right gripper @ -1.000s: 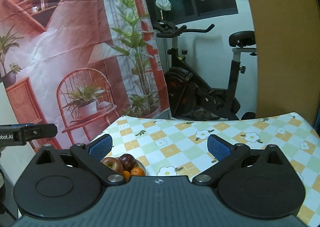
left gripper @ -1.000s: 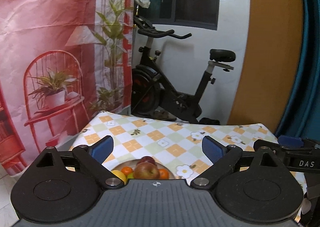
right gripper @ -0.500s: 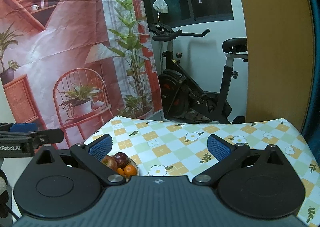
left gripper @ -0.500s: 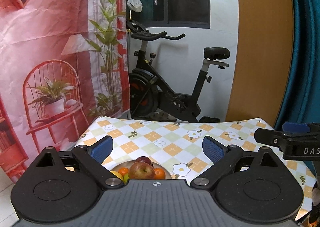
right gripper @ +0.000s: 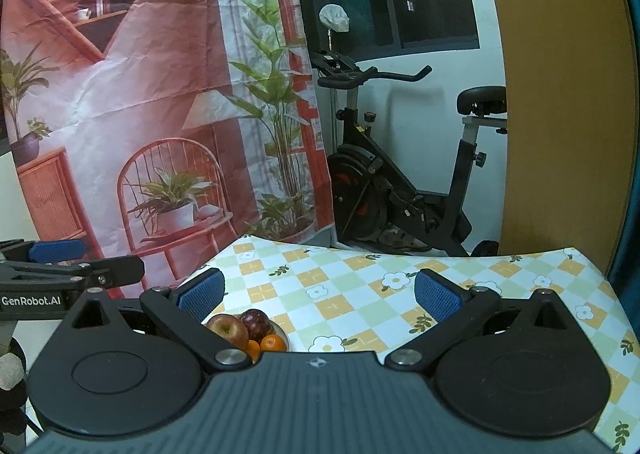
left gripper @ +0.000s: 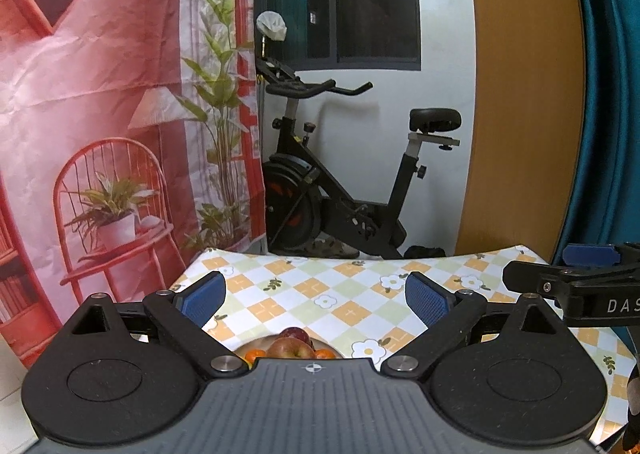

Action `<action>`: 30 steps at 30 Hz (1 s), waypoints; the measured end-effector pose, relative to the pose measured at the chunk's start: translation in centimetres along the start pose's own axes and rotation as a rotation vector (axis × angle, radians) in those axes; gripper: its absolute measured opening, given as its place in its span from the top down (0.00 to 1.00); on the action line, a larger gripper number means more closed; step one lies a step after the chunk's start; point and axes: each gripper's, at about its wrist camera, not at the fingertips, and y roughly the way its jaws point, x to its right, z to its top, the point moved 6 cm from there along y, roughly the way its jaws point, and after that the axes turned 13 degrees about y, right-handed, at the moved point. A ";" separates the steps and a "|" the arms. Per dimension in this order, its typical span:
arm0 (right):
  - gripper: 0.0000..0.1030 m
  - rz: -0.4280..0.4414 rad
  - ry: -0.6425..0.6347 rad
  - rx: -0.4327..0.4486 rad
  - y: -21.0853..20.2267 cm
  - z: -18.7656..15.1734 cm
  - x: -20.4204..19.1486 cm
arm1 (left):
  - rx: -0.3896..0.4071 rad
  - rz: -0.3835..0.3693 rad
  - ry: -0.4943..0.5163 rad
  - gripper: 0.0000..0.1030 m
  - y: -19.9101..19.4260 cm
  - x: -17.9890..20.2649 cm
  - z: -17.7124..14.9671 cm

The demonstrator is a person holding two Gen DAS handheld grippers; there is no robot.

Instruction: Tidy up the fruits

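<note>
- Left gripper (left gripper: 316, 296): jaws spread wide, blue pads apart, nothing between them. Held above the table, aimed across it toward the far wall.
- Right gripper (right gripper: 320, 294): same state, jaws spread wide, empty. Also held over the table.
- The 2 grippers sit side by side: the right one shows at the right edge of the left wrist view, the left one at the left edge of the right wrist view.
- Landmark = plate (right gripper: 282, 330), a pale dish on the near part of the table. Most of it is hidden behind the gripper bodies in both views.
- On the plate: a red-yellow apple (right gripper: 228, 329), a dark red fruit (right gripper: 255, 321) just behind and beside it, touching, and 2 visible oranges (right gripper: 273, 342) at the front. Fruit is piled together. More of it may be hidden; cannot tell.
- Plate vs grippers: below the left gripper, roughly centred between its pads; below the right gripper, close under that gripper's left finger (right gripper: 202, 294). No contact with either.
- Tablecloth (left gripper: 344, 290): checked orange, green and white with flower prints, bare beyond the plate as far as the far edge.
- Beyond the plate, past the table's far edge: black exercise bike (left gripper: 340, 189) against a white wall, dark window (left gripper: 360, 1) above it.
- Left of the plate, further back: hanging backdrop (right gripper: 140, 93) printed with a red chair, plants and shelves.
- Right of the plate, further back: orange-brown panel (left gripper: 520, 93), then a teal curtain (left gripper: 608, 93).
</note>
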 end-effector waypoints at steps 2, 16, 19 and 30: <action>0.00 -0.001 -0.001 0.005 -0.1 0.1 0.0 | 0.004 -0.001 0.001 0.04 -0.3 0.1 0.0; 0.00 0.007 0.001 0.004 -0.2 0.0 -0.2 | 0.007 -0.002 0.006 0.03 -0.4 0.2 0.4; 0.00 0.008 0.001 0.004 -0.1 0.0 -0.1 | 0.006 -0.001 0.006 0.03 -0.4 0.2 0.4; 0.00 0.008 0.000 -0.004 -0.2 -0.5 -0.3 | -0.007 -0.014 -0.004 0.03 0.0 0.2 0.3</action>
